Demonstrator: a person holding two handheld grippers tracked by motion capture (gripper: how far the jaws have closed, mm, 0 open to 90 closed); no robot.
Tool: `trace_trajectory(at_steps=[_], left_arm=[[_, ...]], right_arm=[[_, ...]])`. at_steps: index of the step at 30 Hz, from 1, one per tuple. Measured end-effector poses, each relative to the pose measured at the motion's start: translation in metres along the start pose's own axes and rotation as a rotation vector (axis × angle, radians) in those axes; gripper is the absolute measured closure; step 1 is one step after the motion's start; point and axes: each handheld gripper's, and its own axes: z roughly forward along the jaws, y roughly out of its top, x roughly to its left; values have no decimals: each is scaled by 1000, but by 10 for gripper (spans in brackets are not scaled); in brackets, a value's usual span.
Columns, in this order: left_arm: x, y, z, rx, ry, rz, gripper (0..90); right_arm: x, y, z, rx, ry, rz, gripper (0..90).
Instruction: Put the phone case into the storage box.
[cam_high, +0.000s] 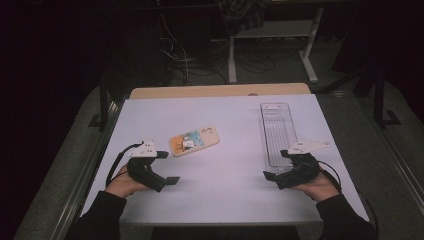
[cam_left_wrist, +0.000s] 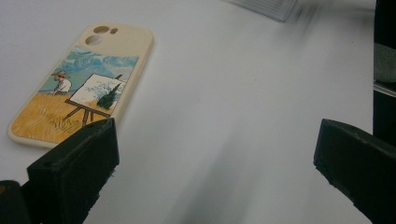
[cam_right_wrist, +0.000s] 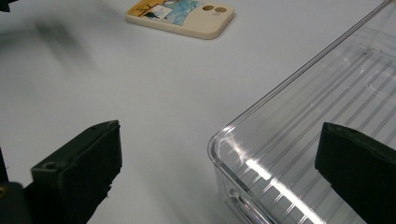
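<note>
The phone case (cam_high: 194, 141) lies flat on the white desk (cam_high: 225, 190), left of the clear tray (cam_high: 278, 134) — free to grasp. The left gripper (cam_high: 170, 167) and the right gripper (cam_high: 272, 164) rest nearby, jaws wide open — holding nothing.

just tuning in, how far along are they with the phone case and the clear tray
Nothing looks done: the phone case lies flat on the white table, apart from the clear tray, which holds nothing. Nothing is in hand either: the left gripper and right gripper are both open, the left near the case, the right at the tray's near corner. Left, at a guess: picking up the case and probably putting it in the tray.
</note>
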Motion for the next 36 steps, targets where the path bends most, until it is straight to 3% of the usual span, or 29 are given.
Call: trace_trajectory(at_steps=[14, 15, 28, 36], left_arm=[[2, -2, 2, 8, 6, 3, 0], [3, -3, 3, 35, 9, 14, 0], [5, -6, 4, 22, 5, -18, 0], [5, -6, 4, 20, 6, -17, 0]], right_arm=[[3, 10, 3, -12, 17, -2, 0], [4, 13, 5, -15, 21, 2, 0], [11, 31, 17, -28, 41, -2, 0], [15, 40, 25, -19, 59, -5, 1]])
